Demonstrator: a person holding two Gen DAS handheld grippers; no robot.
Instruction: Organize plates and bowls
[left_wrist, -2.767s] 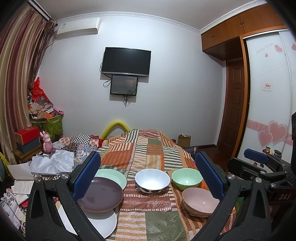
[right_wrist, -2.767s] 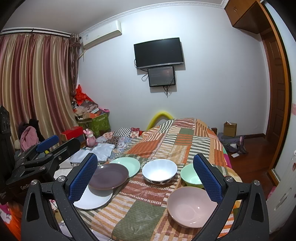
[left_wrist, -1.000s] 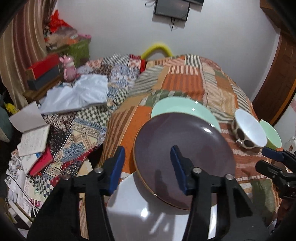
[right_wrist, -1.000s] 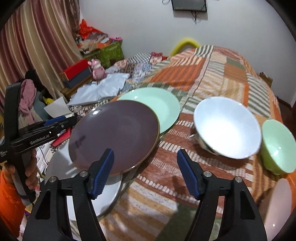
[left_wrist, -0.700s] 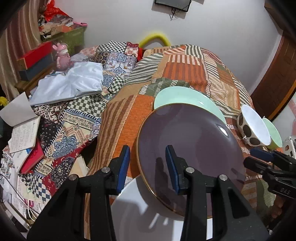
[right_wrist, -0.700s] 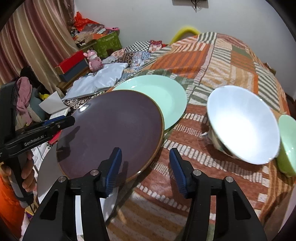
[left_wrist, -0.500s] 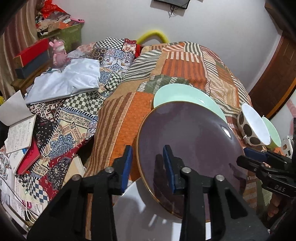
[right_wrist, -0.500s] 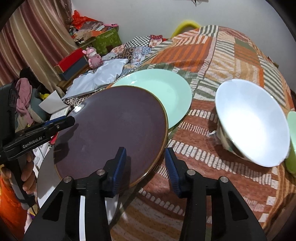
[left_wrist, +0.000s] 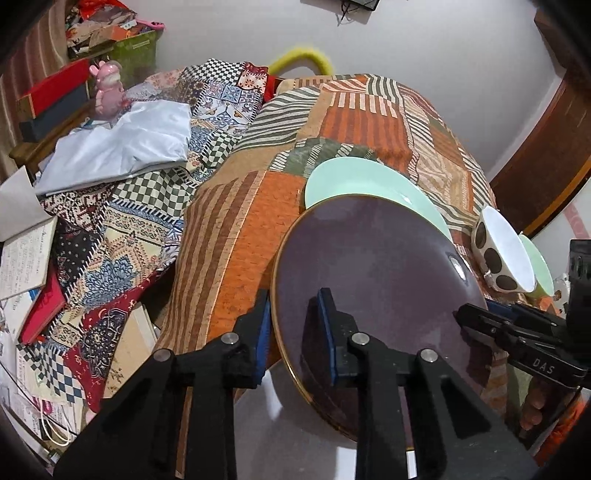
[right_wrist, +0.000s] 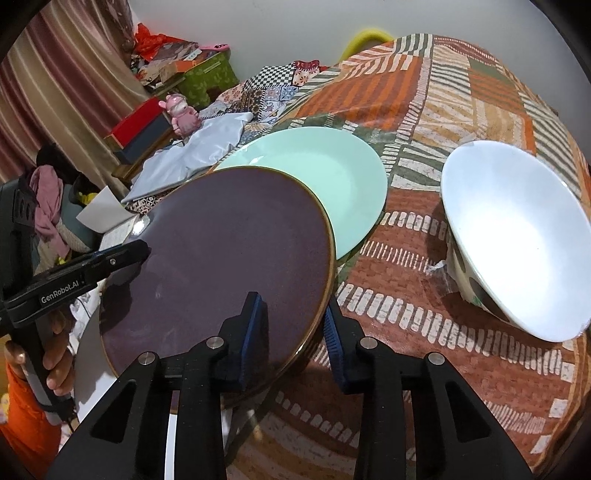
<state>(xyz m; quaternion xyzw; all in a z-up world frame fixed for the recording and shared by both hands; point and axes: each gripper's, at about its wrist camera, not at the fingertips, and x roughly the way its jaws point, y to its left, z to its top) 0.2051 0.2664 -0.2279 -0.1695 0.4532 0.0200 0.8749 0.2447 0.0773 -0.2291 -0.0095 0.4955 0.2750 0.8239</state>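
My left gripper (left_wrist: 295, 325) is clamped on the near left rim of the round dark purple ceramic plate with the thin gold edge (left_wrist: 373, 273), one blue pad on top of the glaze and the other under the rim. My right gripper (right_wrist: 293, 325) straddles the opposite edge of the same plate (right_wrist: 221, 251); its jaws are closing, the rim sits between them, and I cannot tell whether the under pad has bitten yet. The plate is tilted, its near part over a white plate (left_wrist: 280, 424) below it, its far edge overlapping the round mint-green plate (right_wrist: 325, 170) on the orange patchwork bedspread (right_wrist: 424, 92).

To do this lift well, I judge that I should let the right jaws finish seating before any upward pull, or the glossy rim could slip out on that side. Both grips sit near the edge, so I would raise both sides together and keep the plate level; uneven lifting would twist it against the pads. I'd bring it up clear of the green plate before carrying it sideways, to avoid scraping. The white bowl with brown spots (right_wrist: 517, 236) stands near on the right, with a mint-green bowl (left_wrist: 537, 266) beyond it; I'd keep my right side away from both.
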